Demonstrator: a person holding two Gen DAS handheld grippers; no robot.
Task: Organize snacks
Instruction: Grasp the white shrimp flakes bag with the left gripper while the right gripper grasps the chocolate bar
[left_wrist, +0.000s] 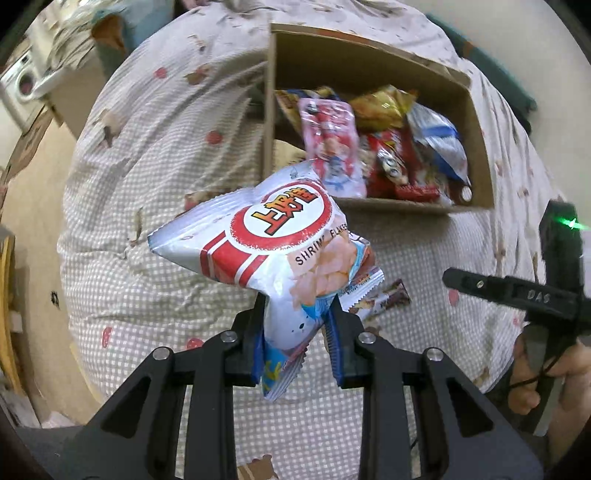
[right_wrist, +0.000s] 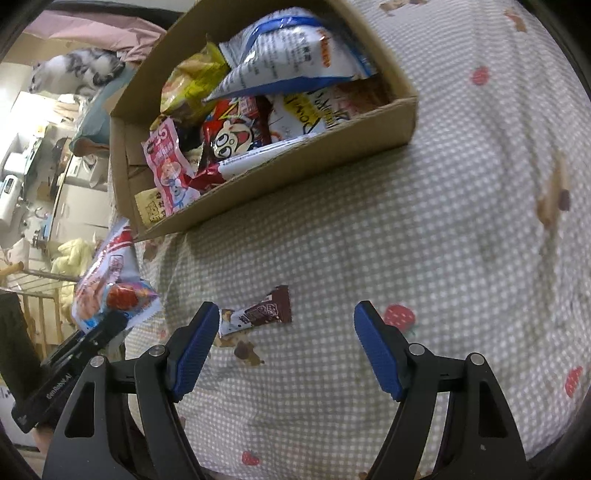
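Note:
My left gripper (left_wrist: 297, 314) is shut on the bottom corner of a white and red shrimp flakes bag (left_wrist: 269, 243), held in the air above the bed, short of the cardboard box (left_wrist: 476, 122). The bag also shows at the left of the right wrist view (right_wrist: 110, 288). The box (right_wrist: 280, 173) holds several snack packets. A small brown chocolate bar (right_wrist: 258, 314) lies on the checked bedspread (right_wrist: 424, 240), just ahead of my open, empty right gripper (right_wrist: 286, 325), near its left finger. The bar peeks out behind the bag in the left wrist view (left_wrist: 384, 299).
The right gripper's body and the hand holding it show at the right edge of the left wrist view (left_wrist: 546, 295). A cat (right_wrist: 74, 74) sits beyond the bed's far left edge. The bed drops off to the floor on the left (left_wrist: 33, 206).

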